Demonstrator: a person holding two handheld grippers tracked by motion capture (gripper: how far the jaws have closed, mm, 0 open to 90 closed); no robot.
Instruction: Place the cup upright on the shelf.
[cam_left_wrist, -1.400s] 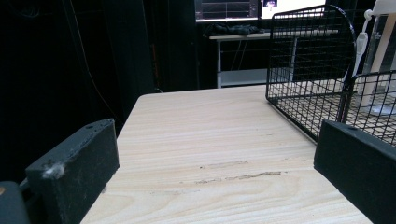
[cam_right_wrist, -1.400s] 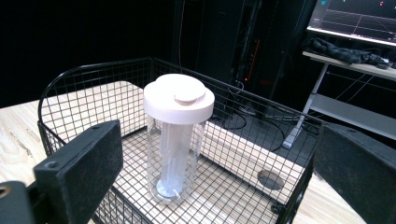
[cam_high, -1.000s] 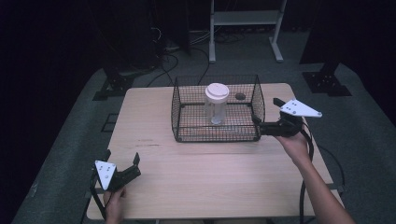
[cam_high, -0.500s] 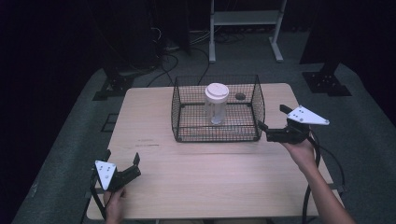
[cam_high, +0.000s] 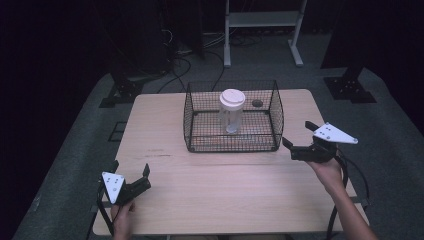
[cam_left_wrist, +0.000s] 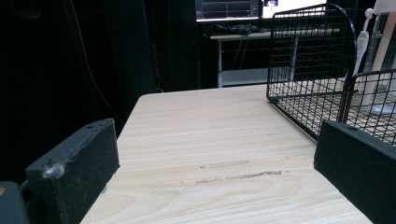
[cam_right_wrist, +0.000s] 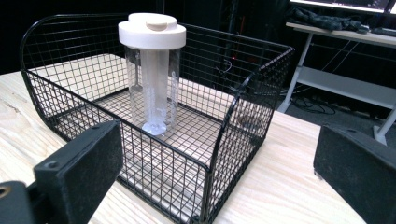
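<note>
Now, by labels:

Container: a clear plastic jar with a white lid (cam_high: 232, 111) stands upright inside the black wire basket (cam_high: 233, 145), toward the middle of its floor; in the right gripper view the jar (cam_right_wrist: 152, 70) rises above the basket's rim (cam_right_wrist: 233, 116), with a pale tube inside it.

Basket: on the far half of the wooden table (cam_high: 225, 190), open at the top; a small dark round thing (cam_high: 257, 103) lies on the table just behind it.

Right gripper: the right gripper (cam_high: 299, 139) hovers just off the basket's right front corner, apart from the wire; its jaws are spread wide and hold nothing; they point toward the basket, so the jar stands beyond them, behind the mesh; the grey three-cornered plate (cam_high: 334, 134) sits on top; a hand (cam_high: 330, 170) grips it from behind.

Left gripper: the left gripper (cam_high: 131, 172) is near the table's front left corner, well apart from basket and jar; its jaws are parted and empty; in the left gripper view the basket (cam_left_wrist: 313, 70) lies ahead to the right.

Change: a second ago the right gripper was up against the basket's right wall; it has drawn back toward the person and outward; the left gripper, the basket and the jar have kept their places.
</note>
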